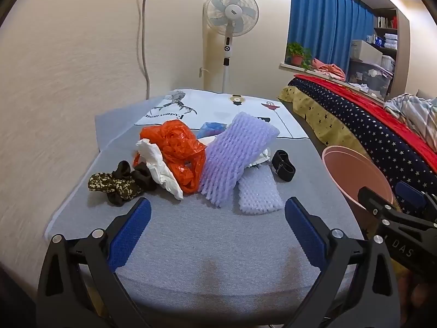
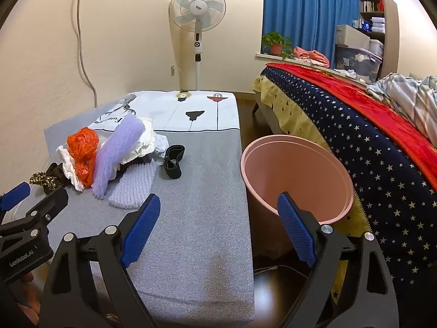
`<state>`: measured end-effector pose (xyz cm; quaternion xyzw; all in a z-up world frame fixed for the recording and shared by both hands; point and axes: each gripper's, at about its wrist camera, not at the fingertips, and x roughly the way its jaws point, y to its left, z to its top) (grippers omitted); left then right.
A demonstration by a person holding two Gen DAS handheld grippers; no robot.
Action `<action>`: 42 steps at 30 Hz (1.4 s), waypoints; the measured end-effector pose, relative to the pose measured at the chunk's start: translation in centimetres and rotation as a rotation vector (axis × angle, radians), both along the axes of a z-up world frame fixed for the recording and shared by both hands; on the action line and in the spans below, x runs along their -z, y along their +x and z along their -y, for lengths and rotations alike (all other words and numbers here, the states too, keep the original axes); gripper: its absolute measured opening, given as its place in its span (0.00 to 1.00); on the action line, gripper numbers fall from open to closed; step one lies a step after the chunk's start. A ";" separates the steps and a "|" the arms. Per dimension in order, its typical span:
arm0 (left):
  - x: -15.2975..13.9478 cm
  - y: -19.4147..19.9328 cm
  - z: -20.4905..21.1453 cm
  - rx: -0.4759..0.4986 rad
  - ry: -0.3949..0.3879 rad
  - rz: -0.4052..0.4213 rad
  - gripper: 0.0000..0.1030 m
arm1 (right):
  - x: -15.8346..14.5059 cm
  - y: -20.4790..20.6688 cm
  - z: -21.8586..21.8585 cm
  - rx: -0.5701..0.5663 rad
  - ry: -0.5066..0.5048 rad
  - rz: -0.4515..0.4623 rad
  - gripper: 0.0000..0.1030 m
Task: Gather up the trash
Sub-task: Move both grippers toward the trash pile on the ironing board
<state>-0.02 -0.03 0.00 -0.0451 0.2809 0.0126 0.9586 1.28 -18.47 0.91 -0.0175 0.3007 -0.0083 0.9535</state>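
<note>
Warm indoor light fills both views, brightest at the upper right corners. Fisheye bending curves the edges. The left wall (image 1: 68,87) smears with blur.

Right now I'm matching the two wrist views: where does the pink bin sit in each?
Left wrist: pink bin at the right edge, partly behind the right gripper.
Right wrist: pink bin right of centre, beside the table.
Shared landmark: the purple foam net.

The surface (image 1: 218,246) wears matt grey woven cloth. On it lie a crinkled glossy orange plastic bag (image 1: 177,147), lilac foam netting (image 1: 232,155) with a ribbed mesh texture, and crumpled white paper (image 1: 158,164). The pink bin (image 2: 295,175) looks like smooth matt plastic.
</note>
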 end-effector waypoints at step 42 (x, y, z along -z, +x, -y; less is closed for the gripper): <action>0.4 0.1 -1.2 -0.065 -0.007 0.026 0.58 | 0.8 2.4 -0.2 -0.050 0.103 -0.045 0.52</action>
